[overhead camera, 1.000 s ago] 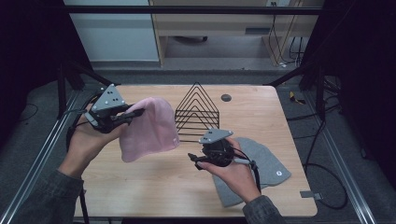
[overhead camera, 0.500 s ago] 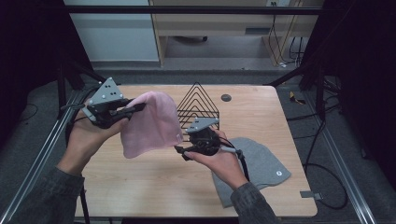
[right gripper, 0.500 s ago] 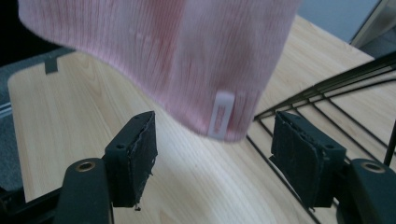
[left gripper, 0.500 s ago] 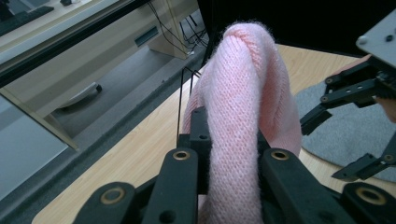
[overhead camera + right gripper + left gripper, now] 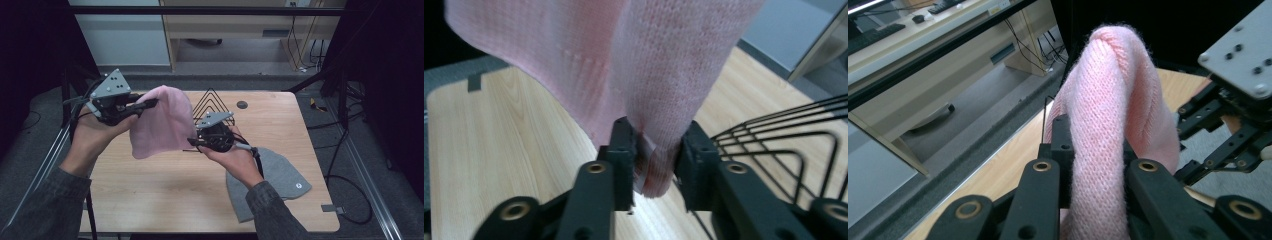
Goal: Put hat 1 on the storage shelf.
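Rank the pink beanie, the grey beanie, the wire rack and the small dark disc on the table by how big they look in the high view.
1. Pink beanie, held up nearer the camera, so its lead over the grey one is unsure.
2. Grey beanie, partly hidden by the forearm.
3. Wire rack, partly hidden.
4. Small dark disc, clearly smallest.

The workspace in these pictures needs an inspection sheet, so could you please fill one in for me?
Surface: light wooden table, bare at the front left.
Job's things: pink knit hat, lifted off the table, held at two edges.
Clutter: grey hat lying flat at front right; black wire rack near the back; small dark round thing behind it.
Grippers: left gripper shut on the pink hat's upper edge; right gripper closing on its lower edge, jaws either side of the knit.
Cables: cable trailing from the right gripper; more on the floor at right.
Surroundings: grey floor, wooden furniture behind.
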### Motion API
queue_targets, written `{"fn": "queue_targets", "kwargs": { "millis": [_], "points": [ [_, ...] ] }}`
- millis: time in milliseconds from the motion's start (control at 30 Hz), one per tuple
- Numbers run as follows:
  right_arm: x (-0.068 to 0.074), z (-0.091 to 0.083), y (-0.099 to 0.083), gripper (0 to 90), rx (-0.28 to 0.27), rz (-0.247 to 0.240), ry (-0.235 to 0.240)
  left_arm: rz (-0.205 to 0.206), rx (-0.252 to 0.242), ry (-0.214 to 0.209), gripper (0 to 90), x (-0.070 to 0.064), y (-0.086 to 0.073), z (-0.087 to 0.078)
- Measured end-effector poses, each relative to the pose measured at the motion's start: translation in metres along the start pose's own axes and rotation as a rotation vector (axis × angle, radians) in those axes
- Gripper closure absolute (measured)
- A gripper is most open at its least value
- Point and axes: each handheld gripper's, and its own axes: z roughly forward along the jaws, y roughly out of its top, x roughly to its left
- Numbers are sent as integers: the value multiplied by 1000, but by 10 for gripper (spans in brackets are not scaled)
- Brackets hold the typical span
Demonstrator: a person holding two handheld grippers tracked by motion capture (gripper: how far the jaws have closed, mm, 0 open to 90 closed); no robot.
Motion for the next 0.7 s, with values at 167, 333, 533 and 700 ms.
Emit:
{"fn": "queue_targets", "kwargs": {
  "millis": [167, 333, 533, 700],
  "points": [
    [-17, -13, 10, 764, -28, 0, -10, 3, -32, 9, 800, 8, 12, 5],
    [-36, -24, 15, 773, -25, 5, -35, -18, -47, -5, 800, 16, 20, 21],
    [-59, -32, 15, 777, -26, 33, -73, -9, -61, -20, 799, 24, 34, 45],
    [-79, -39, 16, 777, -54, 78, -110, 13, -86, -17, 798, 32, 48, 64]
  ]
}}
